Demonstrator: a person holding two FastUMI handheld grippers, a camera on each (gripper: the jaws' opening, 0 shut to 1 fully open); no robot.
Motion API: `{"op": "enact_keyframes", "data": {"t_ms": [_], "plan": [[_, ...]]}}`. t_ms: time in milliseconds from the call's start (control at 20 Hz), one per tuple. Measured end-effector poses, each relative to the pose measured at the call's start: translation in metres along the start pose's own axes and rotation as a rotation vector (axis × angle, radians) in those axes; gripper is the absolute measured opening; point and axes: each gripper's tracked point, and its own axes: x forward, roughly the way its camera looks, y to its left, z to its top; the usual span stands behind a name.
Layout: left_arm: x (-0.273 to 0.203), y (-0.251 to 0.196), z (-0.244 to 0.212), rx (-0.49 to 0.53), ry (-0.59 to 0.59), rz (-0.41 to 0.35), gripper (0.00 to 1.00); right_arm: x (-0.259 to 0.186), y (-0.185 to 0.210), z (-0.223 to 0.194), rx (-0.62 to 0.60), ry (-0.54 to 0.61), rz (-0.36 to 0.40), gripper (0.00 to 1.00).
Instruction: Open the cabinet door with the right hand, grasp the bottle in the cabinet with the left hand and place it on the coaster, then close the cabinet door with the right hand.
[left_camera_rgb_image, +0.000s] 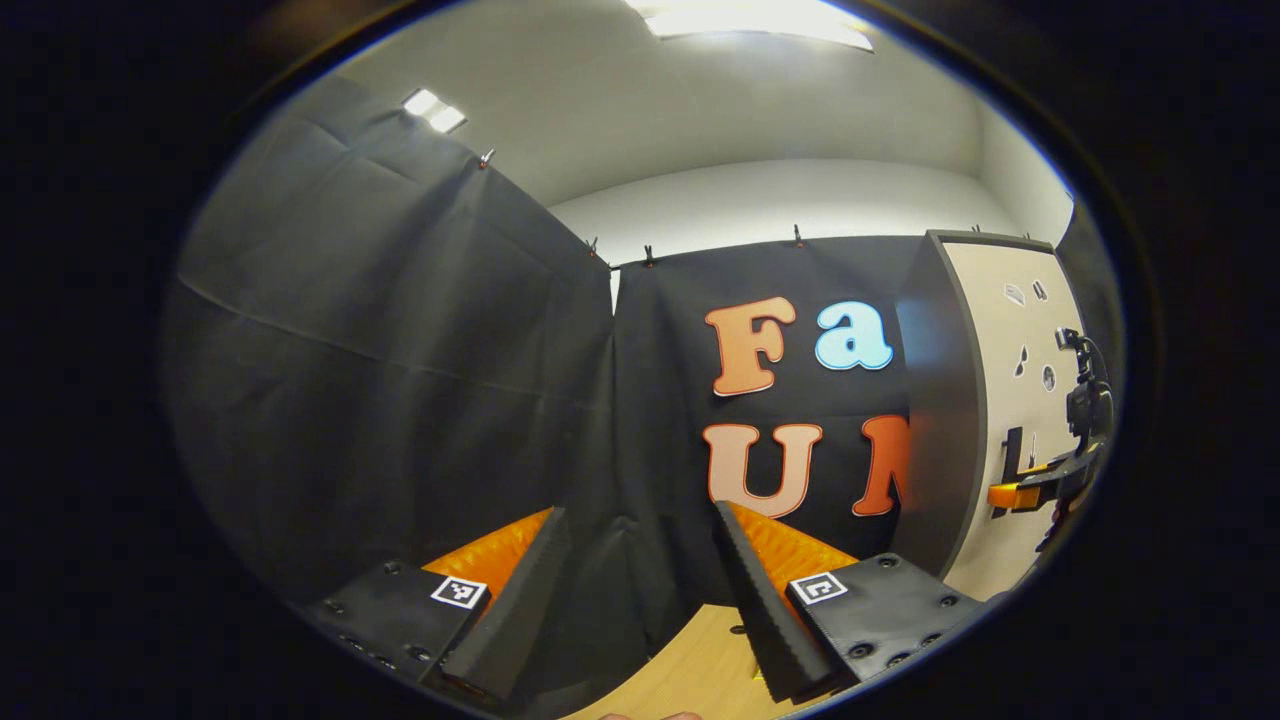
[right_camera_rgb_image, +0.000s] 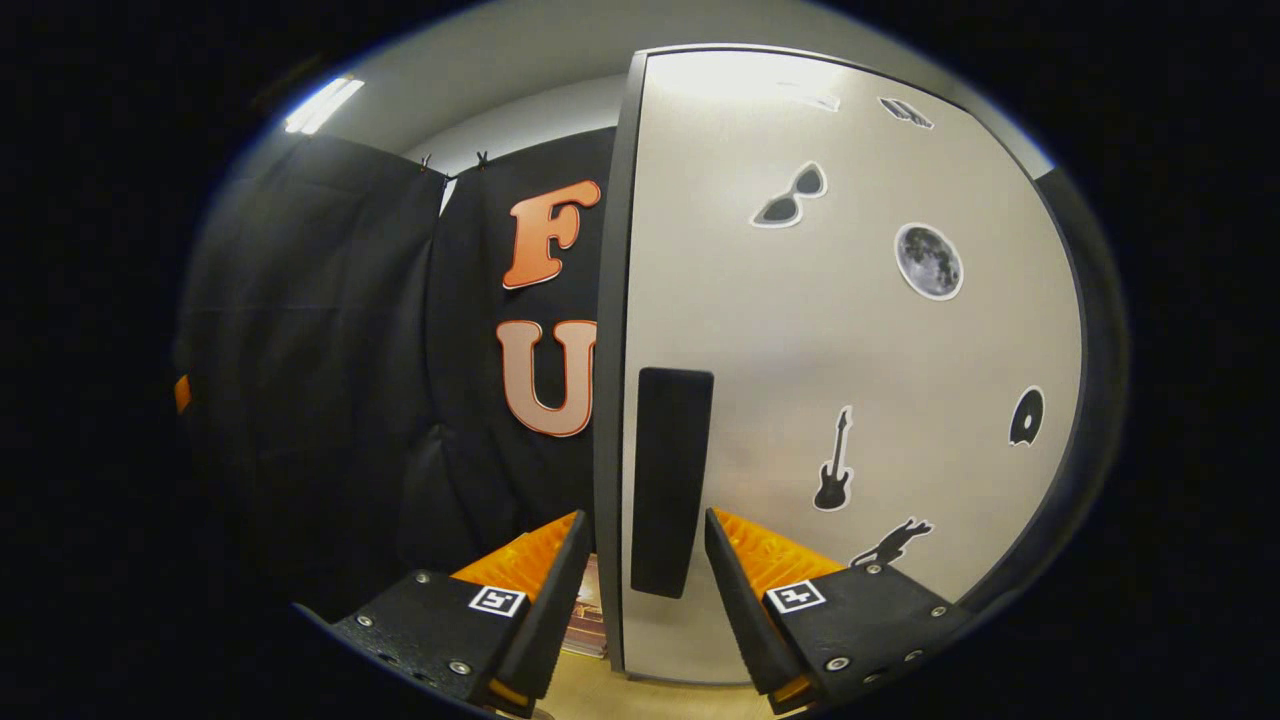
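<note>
I see the cabinet door (right_camera_rgb_image: 850, 330) shut ahead of my right gripper (right_camera_rgb_image: 640, 590), its black handle (right_camera_rgb_image: 670, 480) straight in front of the gap — fingers spread wide, touching nothing. My left gripper (left_camera_rgb_image: 640, 590) hangs over the wooden table (left_camera_rgb_image: 700, 670), likewise spread and empty, facing the cloth wall — the cabinet (left_camera_rgb_image: 990, 400) stands off to its right.

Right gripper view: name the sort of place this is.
Likely a staged recording booth: black cloth wall, a pale cabinet door with stickers and a dark handle, and the open right gripper facing it.
</note>
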Motion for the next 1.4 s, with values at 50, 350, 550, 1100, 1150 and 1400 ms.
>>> {"op": "enact_keyframes", "data": {"t_ms": [50, 350, 550, 1100, 1150, 1400], "plan": [[0.0, 0.004, 0.0, 0.004, 0.002, 0.009, 0.94, 0.008, -0.001, -0.007, 0.007, 0.033, -0.009, 0.7], [-0.003, 0.008, -0.001, 0.005, 0.007, 0.025, 0.94, 0.006, -0.011, -0.008, 0.01, 0.047, -0.061, 0.36], [-0.01, -0.001, 0.004, -0.002, 0.007, 0.012, 0.94, 0.002, -0.011, -0.009, 0.032, 0.052, -0.03, 0.27], [-0.032, -0.052, 0.016, 0.03, -0.013, -0.056, 0.93, -0.071, 0.001, -0.008, -0.028, -0.014, 0.137, 0.25], [-0.03, -0.06, 0.015, 0.03, -0.011, -0.067, 0.93, -0.079, 0.0, -0.01, -0.032, -0.018, 0.147, 0.25], [-0.03, -0.095, 0.001, 0.028, 0.022, -0.126, 0.94, -0.097, -0.003, -0.007, -0.033, -0.06, 0.188, 0.25]]}}
